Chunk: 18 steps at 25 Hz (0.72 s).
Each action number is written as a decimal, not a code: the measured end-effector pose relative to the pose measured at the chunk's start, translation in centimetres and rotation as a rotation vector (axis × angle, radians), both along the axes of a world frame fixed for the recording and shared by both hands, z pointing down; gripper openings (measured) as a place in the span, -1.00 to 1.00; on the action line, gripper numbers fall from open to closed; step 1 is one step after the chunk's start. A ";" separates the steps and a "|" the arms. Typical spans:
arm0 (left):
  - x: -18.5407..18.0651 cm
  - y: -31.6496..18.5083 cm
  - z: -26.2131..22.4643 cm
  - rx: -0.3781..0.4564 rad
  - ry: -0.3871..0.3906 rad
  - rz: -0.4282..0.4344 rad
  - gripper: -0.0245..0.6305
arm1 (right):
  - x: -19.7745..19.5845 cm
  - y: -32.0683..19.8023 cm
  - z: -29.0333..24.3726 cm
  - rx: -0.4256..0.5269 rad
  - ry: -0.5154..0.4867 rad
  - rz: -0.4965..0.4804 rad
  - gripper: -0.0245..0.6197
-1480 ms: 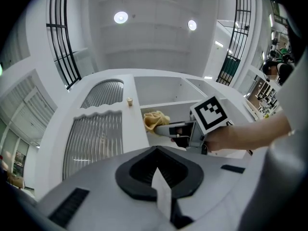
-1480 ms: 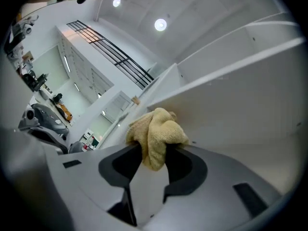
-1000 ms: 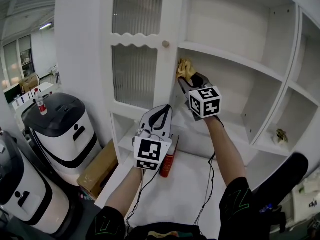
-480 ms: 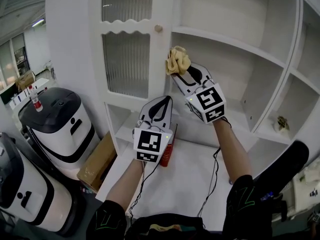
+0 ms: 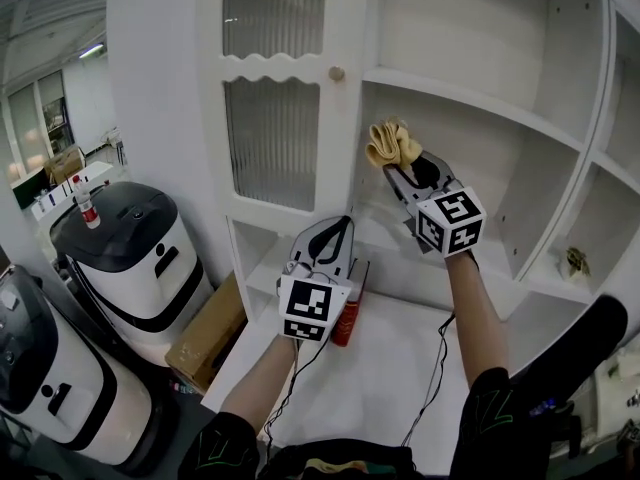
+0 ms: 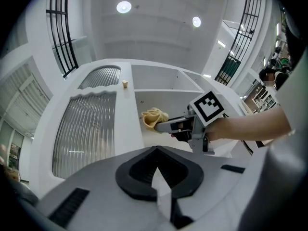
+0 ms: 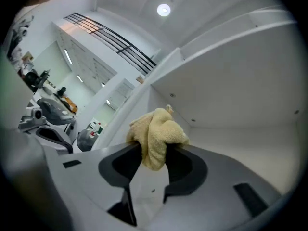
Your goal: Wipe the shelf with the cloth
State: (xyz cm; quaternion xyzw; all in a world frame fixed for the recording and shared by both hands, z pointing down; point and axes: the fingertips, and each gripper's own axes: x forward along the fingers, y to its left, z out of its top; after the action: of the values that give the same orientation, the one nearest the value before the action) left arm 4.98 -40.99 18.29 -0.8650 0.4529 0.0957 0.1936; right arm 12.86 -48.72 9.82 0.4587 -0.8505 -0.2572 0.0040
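Note:
A crumpled yellow cloth (image 5: 393,145) is pinched in my right gripper (image 5: 402,166), which is shut on it and held up in front of the cabinet's open bay, just below the white shelf (image 5: 470,103). In the right gripper view the cloth (image 7: 156,134) bulges out over the closed jaws of that gripper (image 7: 154,150), with the shelf's underside and back wall behind it. My left gripper (image 5: 343,226) hangs lower, shut and holding nothing, pointing up at the cabinet. The left gripper view shows the cloth (image 6: 153,117) and the right gripper (image 6: 166,126) beyond its own closed tips (image 6: 156,150).
A ribbed glass door (image 5: 270,118) with a round knob (image 5: 337,73) stands left of the bay. A red bottle (image 5: 347,318) stands on the white counter below. White-and-black bins (image 5: 130,258) and a cardboard box (image 5: 205,333) sit at left. A small object (image 5: 577,261) lies in a right compartment.
My right gripper has drawn the cloth out of the shelf's left corner, in front of the door frame, and then a little right. The left gripper has stayed low and shut.

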 end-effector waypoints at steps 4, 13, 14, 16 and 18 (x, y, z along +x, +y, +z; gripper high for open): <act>-0.1 0.0 0.0 0.004 -0.012 0.000 -0.93 | 0.5 -3.3 2.5 -0.092 0.139 0.132 -0.47; -0.5 0.1 0.6 -0.002 -0.016 -0.001 -0.93 | -2.5 -5.4 5.9 -0.147 0.357 0.163 -0.47; -0.6 0.0 0.8 -0.006 -0.012 -0.001 -0.93 | -2.7 -5.2 6.1 -0.142 0.375 0.162 -0.47; -0.9 -0.1 1.0 -0.017 0.002 -0.001 -0.93 | -3.0 -4.5 6.3 -0.137 0.414 0.149 -0.47; -1.0 -0.1 1.3 -0.025 0.012 -0.001 -0.93 | -3.4 -3.5 6.4 -0.126 0.452 0.128 -0.47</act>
State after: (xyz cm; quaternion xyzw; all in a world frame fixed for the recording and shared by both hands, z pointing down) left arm 4.02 -41.13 19.61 -0.8665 0.4556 0.0950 0.1802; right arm 9.46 -52.26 16.20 0.4413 -0.8116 -0.2989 0.2390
